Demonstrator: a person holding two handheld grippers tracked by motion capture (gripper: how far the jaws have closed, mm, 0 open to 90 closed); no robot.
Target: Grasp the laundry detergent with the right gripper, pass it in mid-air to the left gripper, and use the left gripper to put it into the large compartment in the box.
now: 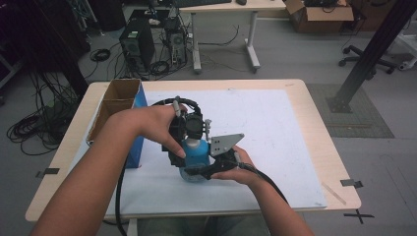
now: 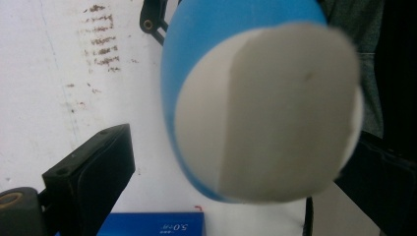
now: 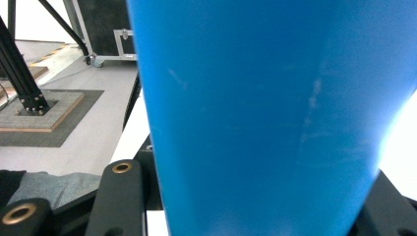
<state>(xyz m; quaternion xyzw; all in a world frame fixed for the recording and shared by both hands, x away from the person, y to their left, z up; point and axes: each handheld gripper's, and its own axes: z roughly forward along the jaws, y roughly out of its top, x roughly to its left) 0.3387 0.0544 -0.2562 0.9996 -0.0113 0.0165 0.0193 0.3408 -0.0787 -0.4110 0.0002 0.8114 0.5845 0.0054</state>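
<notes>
A blue plastic bottle (image 1: 197,153) with a pale pump top stands on the white mat near the table's front. My right gripper (image 1: 200,172) comes in from the right and is shut on the bottle's lower body, whose blue wall (image 3: 265,123) sits between its jaws (image 3: 255,196). My left gripper (image 1: 190,129) reaches over the bottle's upper part from the left. In the left gripper view the bottle (image 2: 196,59) with a pale label lies between the jaws; the left jaw stands apart from it, so that gripper (image 2: 243,145) is open.
An open cardboard box (image 1: 120,96) with a blue side stands at the table's left edge, close to my left forearm. A small blue carton (image 2: 152,225) lies on the white mat (image 1: 275,128). Beyond the table are computer towers, a desk and a black post.
</notes>
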